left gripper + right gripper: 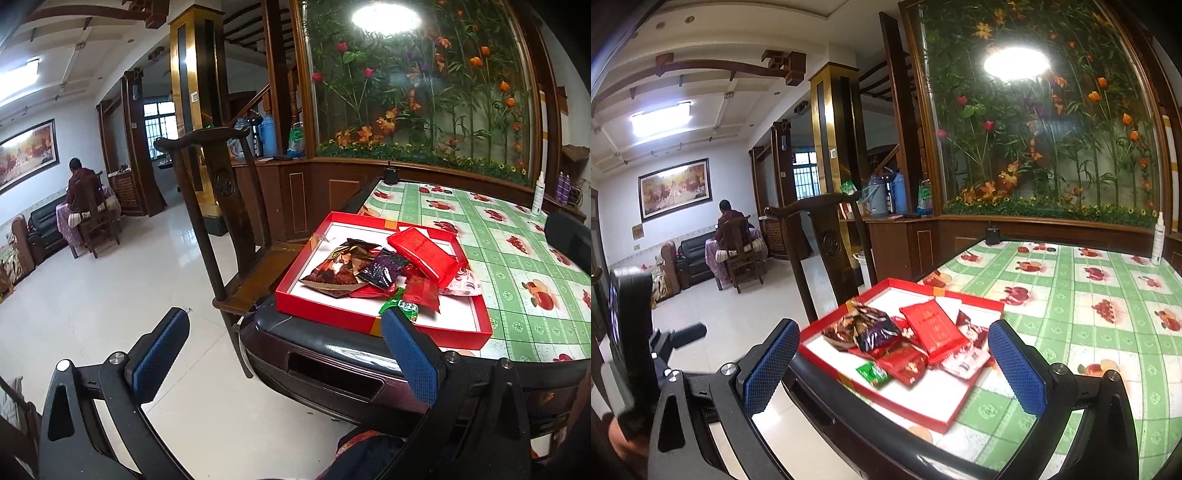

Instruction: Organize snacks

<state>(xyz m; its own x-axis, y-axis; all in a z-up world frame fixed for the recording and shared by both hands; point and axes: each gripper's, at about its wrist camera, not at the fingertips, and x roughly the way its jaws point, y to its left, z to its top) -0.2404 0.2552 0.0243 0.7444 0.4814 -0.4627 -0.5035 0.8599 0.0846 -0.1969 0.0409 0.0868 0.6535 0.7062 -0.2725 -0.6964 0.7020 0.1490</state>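
A large dining table (1089,295) covered in a green checked cloth printed with fruit fills the right side of the room, with a dark wooden chair (221,177) pushed against its left edge. On the near corner of the table sits one shallow red box (916,406), white inside, and all the snacks lie heaped in its middle.

I count about eight packets, though overlaps make this uncertain: one large flat red packet (934,328) on top, one brown packet (332,275), one dark purple packet (384,267), two smaller red ones, one small green packet (873,373) near the front wall, and one or two pale ones underneath.

Both tongs hover short of the table edge. The left gripper (284,354) is spread wide and holds nothing; the right gripper (890,369) is likewise wide apart and empty.

The risks, as I judge them: the box sits close to the table corner, so a push could slide it off. The glossy, overlapping packets could slip, or two could be pinched together.
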